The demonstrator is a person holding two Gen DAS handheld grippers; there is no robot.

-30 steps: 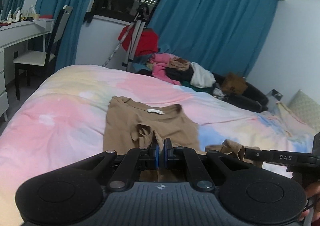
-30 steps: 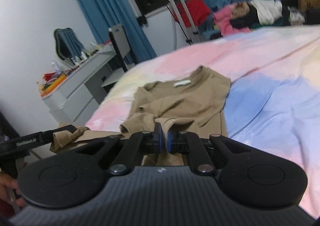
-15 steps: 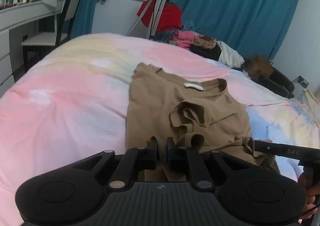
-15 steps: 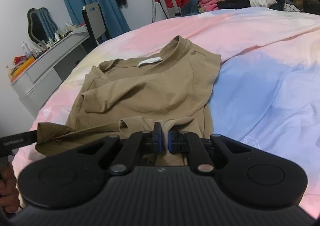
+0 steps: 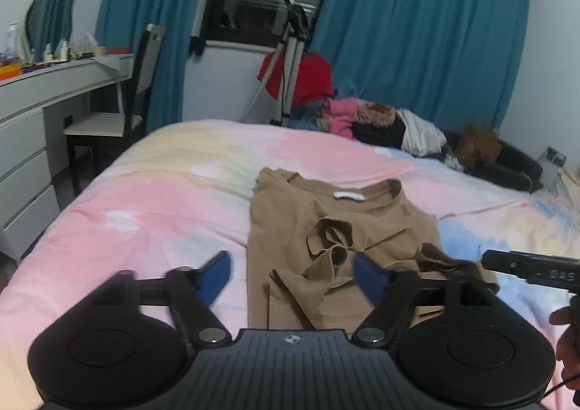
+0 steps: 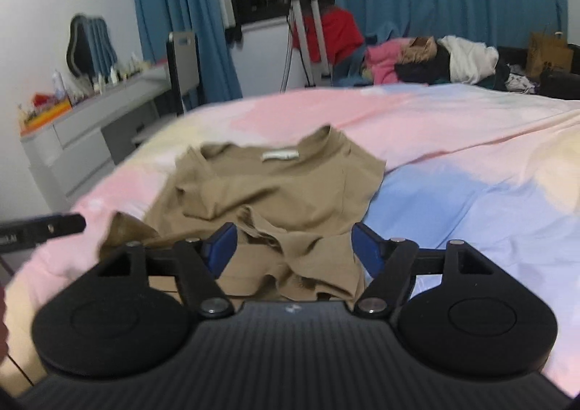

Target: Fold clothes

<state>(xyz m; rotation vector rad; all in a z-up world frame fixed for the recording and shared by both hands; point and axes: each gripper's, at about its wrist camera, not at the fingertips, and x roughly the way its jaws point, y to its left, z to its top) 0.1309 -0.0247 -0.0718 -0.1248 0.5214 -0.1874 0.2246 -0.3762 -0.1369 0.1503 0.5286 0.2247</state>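
A tan T-shirt [image 5: 290, 228] [image 6: 282, 189] lies crumpled on the pastel bed, collar and white label toward the far side, its lower part bunched in loose folds. My left gripper [image 5: 291, 274] is opening, its blue pads wide apart just above the near folds; cloth lies between the pads but they do not press on it. My right gripper [image 6: 293, 247] is opening too, pads spread over the bunched hem, free of the cloth. In each wrist view the tip of the other gripper shows at the side.
The bed [image 5: 152, 214] fills the foreground. A pile of clothes [image 5: 380, 123] lies at its far edge, with a tripod [image 5: 290, 62] and blue curtains behind. A grey dresser [image 5: 32, 112] and a chair [image 5: 119, 112] stand on the left. A brown paper bag [image 6: 549, 51] is at the far right.
Both grippers were shut on the shirt's lower edge and have now opened wide, letting the cloth drop in folds onto the bed. Both hands have sunk toward the bed.
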